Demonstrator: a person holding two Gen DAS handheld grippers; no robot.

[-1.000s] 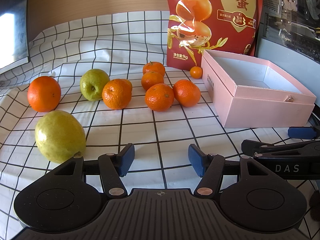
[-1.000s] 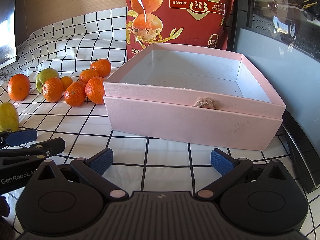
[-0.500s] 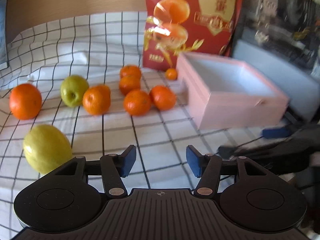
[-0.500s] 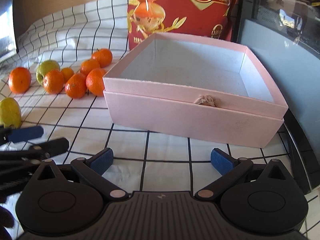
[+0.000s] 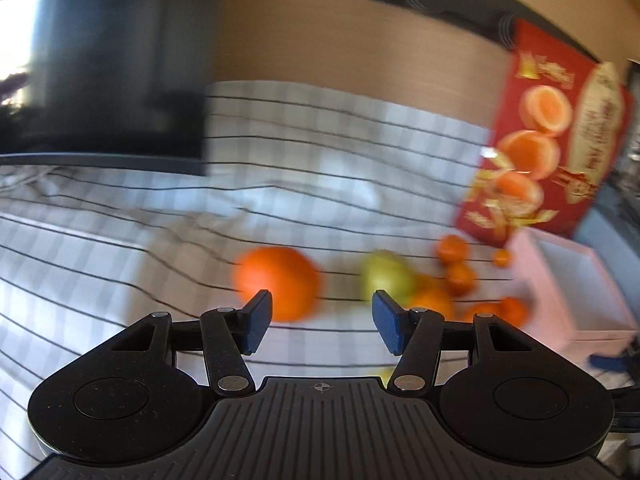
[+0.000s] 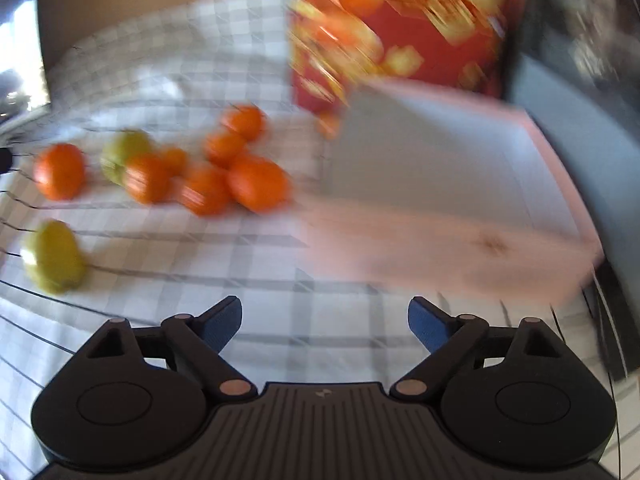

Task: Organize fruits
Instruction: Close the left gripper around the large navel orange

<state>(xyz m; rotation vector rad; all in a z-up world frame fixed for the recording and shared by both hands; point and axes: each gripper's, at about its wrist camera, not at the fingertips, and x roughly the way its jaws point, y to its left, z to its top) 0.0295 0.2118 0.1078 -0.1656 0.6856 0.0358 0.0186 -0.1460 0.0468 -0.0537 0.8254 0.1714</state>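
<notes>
While my left gripper (image 5: 322, 326) stands part open, empty – aim at big round orange fruit (image 5: 278, 282), straddle middle; right gripper (image 6: 325, 326) closing, empty.

Motion-blurred fruits (image 6: 208, 172), pink box (image 6: 460, 248) edges smeared

Your left gripper (image 5: 322, 326): black ribbed body, round lobes | blue pads | metal pivot screws | right gripper (image 6: 325, 326): identical

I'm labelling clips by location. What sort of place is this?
Probably a home table or desk: a white black-checked cloth covers it, loose oranges lie beside an open pink cardboard box, and a red snack bag stands behind.
</notes>
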